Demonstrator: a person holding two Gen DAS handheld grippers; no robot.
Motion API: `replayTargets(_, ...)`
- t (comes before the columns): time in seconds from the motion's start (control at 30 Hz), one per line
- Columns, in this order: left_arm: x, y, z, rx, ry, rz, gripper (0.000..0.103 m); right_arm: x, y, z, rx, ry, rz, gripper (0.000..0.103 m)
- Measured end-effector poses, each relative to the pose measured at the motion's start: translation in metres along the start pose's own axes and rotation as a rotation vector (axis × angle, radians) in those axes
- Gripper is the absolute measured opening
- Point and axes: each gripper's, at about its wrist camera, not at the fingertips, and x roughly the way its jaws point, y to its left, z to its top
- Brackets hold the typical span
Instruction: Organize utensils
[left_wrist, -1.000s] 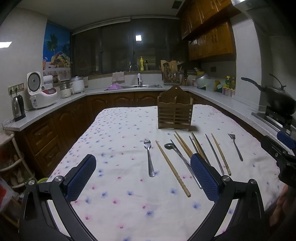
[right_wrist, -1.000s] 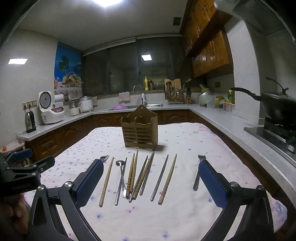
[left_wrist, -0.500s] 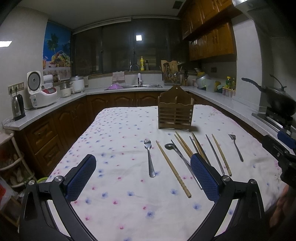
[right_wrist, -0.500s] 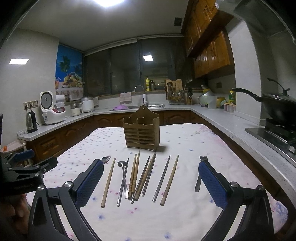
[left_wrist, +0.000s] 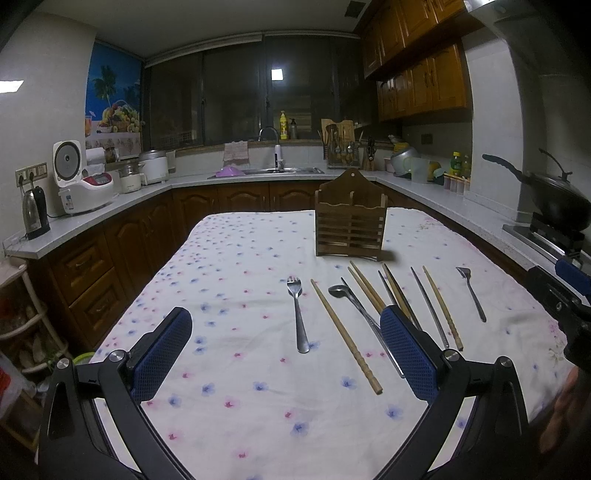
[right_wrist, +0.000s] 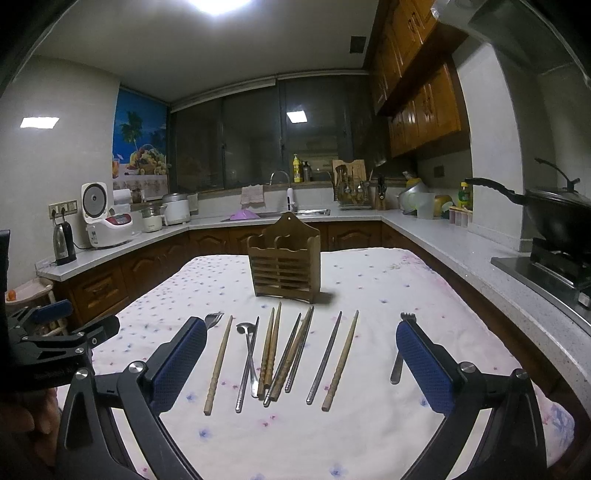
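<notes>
A wooden slatted utensil holder (left_wrist: 350, 229) (right_wrist: 283, 263) stands upright on the floral tablecloth. In front of it lie a fork (left_wrist: 298, 314), a spoon (left_wrist: 341, 292) (right_wrist: 248, 347), a second fork (left_wrist: 471, 291) (right_wrist: 398, 354), and several wooden and metal chopsticks (left_wrist: 345, 338) (right_wrist: 275, 354) in a row. My left gripper (left_wrist: 284, 354) is open and empty above the near table edge, left of the row. My right gripper (right_wrist: 301, 365) is open and empty, with the chopsticks between its fingers farther on.
The table (left_wrist: 236, 258) is flanked by kitchen counters. A kettle (left_wrist: 34, 214) and rice cooker (left_wrist: 79, 182) stand on the left counter, a wok (right_wrist: 554, 214) on the stove at right, and a sink (right_wrist: 291, 212) at the back.
The right gripper view has tilted slightly, so the utensils sit a little higher in view. The left gripper has barely moved. Nothing was grasped.
</notes>
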Motion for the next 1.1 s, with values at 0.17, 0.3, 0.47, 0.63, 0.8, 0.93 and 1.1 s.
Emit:
replayTargets(0.17, 0.000, 0.000, 0.000, -0.001, 0.000, -0.001, 0.103, 0.000, 0.001, -0.001, 0.002, -0.001, 0.000, 0.103)
replayTargets(0.3, 0.002, -0.001, -0.001, -0.001, 0.004, -0.001, 0.103, 0.000, -0.001, -0.001, 0.002, 0.000, -0.001, 0.103)
replayTargets(0.47, 0.009, -0.002, -0.003, -0.008, 0.031, -0.015, 0.103, 0.004, -0.006, 0.001, 0.008, 0.014, 0.003, 0.103)
replayTargets(0.63, 0.034, 0.000, -0.001, -0.023, 0.106, -0.049, 0.103, 0.018, -0.008, 0.007, 0.014, 0.053, 0.011, 0.103)
replayTargets(0.8, 0.058, 0.003, 0.009, -0.035, 0.163, -0.067, 0.103, 0.045, -0.019, 0.012, 0.036, 0.122, 0.025, 0.103)
replayTargets(0.93, 0.086, 0.003, 0.021, -0.043, 0.231, -0.102, 0.099, 0.073, -0.027, 0.016, 0.053, 0.195, 0.033, 0.101)
replayTargets(1.1, 0.121, -0.004, 0.035, -0.044, 0.301, -0.153, 0.094, 0.114, -0.042, 0.018, 0.111, 0.312, 0.060, 0.086)
